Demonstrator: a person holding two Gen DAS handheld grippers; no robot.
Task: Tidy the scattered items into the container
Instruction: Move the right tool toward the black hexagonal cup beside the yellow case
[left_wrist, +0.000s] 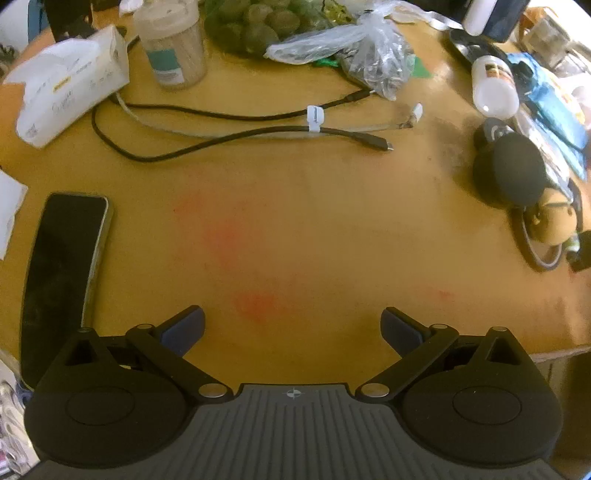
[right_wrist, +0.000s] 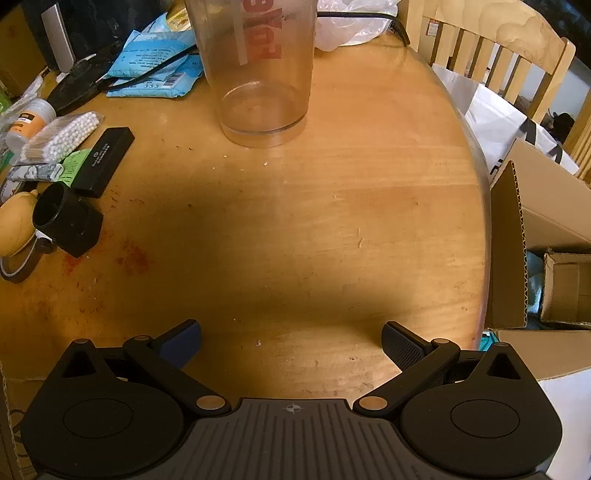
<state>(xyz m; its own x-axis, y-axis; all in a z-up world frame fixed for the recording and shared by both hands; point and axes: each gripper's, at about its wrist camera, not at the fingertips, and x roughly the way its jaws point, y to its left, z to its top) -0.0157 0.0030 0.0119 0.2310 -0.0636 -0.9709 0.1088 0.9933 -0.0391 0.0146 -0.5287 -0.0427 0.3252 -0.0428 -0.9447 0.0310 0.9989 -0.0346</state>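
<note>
On the wooden table (right_wrist: 332, 206), a clear cup (right_wrist: 258, 74) stands well ahead of both empty, spread jaws.

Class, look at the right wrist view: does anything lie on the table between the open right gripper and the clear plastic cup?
Nothing visible does. Bare table lies between the right gripper and the clear plastic cup.

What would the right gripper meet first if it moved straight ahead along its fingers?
Probably the clear plastic cup: bare table lies ahead of the open right gripper before it. Depth is uncertain.
</note>
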